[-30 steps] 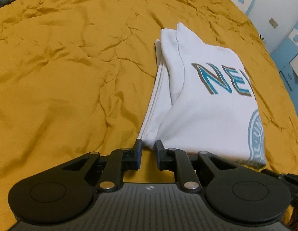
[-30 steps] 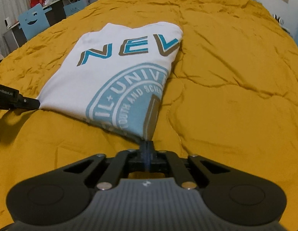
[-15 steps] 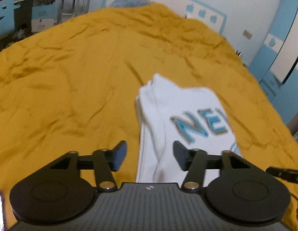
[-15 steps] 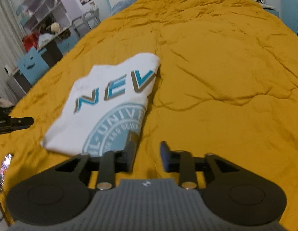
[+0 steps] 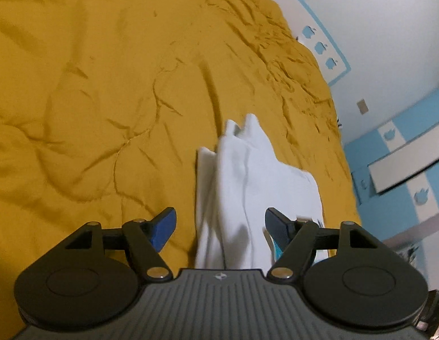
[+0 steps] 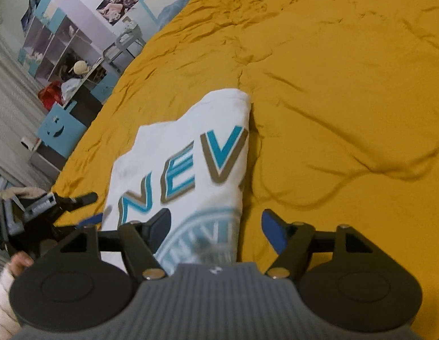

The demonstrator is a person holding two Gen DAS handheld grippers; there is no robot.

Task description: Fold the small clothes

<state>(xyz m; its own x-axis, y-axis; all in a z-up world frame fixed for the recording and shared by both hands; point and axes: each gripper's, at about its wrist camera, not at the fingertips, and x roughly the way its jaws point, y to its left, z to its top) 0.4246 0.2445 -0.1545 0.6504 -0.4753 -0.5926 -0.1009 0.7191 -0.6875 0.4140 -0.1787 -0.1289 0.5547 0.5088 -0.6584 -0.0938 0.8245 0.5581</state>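
A white T-shirt (image 6: 188,153) with blue and brown "NEV" lettering and a round blue seal lies folded on the yellow bedspread (image 6: 347,99). In the left wrist view the shirt (image 5: 253,175) shows its layered folded edge. My left gripper (image 5: 220,228) is open above the shirt's near end, holding nothing. My right gripper (image 6: 216,229) is open above the shirt's other near corner, holding nothing. The left gripper (image 6: 86,208) also shows at the left in the right wrist view, in a hand.
The wrinkled yellow bedspread (image 5: 91,99) fills most of both views. A blue and white wardrobe (image 5: 403,164) stands right of the bed. Shelves and a blue chair (image 6: 60,127) with clutter stand left of the bed.
Both grippers have let go of the shirt's corners, opened wide and lifted back. The shirt now lies flat on the bed.
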